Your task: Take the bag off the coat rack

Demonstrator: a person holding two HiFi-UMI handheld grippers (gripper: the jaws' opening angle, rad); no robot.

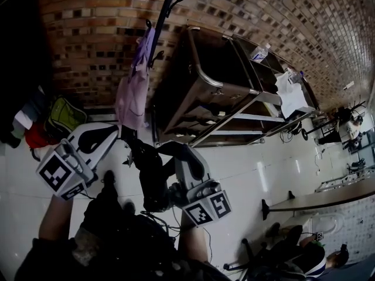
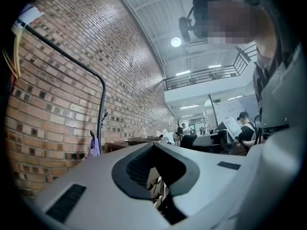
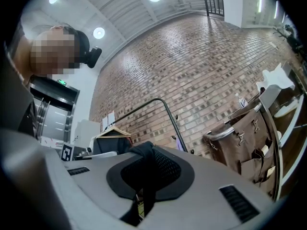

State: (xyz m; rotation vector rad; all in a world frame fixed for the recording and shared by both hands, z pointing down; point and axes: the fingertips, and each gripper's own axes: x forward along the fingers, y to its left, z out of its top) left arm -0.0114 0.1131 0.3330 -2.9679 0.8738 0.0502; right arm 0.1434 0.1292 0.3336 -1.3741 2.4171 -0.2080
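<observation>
The black coat rack (image 1: 166,13) stands against the brick wall, and a pale purple bag (image 1: 133,89) hangs from one of its hooks. The rack (image 2: 100,111) and purple bag (image 2: 93,148) look small and far off in the left gripper view. My right gripper (image 1: 171,150) is shut on a black strap (image 3: 145,186) that runs over its jaw tips (image 3: 143,150). A black bag (image 1: 149,177) hangs below it, between the two grippers and away from the rack. My left gripper (image 1: 120,132) is beside the black bag, its jaws (image 2: 153,147) together with nothing in them.
A metal-framed cart with a brown canvas liner (image 1: 217,86) stands right of the rack, with a water bottle (image 1: 259,52) on top. Clothes and a green bag (image 1: 63,117) lie at the left. A table edge (image 1: 328,196) and a seated person (image 1: 310,257) are at the lower right.
</observation>
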